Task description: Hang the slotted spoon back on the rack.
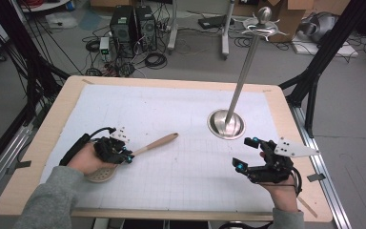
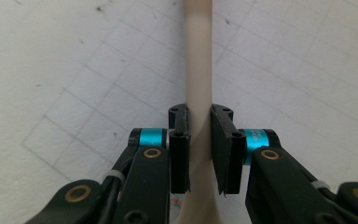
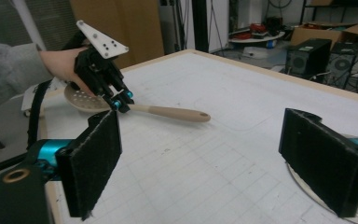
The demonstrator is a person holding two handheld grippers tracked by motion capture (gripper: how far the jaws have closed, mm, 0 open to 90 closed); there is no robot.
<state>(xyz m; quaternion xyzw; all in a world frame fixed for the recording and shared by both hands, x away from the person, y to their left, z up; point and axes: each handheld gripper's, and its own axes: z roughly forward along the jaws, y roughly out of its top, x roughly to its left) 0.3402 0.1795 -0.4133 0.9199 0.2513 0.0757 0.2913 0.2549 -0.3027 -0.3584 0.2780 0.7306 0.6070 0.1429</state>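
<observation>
Wooden slotted spoon [image 1: 143, 149] lies lower left of the high view. Left gripper [image 1: 125, 154] has its jaws pinched on the handle near the bowl. Probably light, stiff, smooth — grip mid-handle w/ firm squeeze. Right gripper [image 1: 248, 153] jaws wide, empty, lower right.

Grey floor w/ PC towers [image 1: 133, 24], cable tangle [image 1: 155, 59], cardboard boxes [image 1: 290, 14] behind wooden table [image 1: 66, 100].

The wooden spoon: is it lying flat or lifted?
Cannot tell. The left gripper has its fingers closed on the wooden spoon, whose handle stays low over the table.
</observation>
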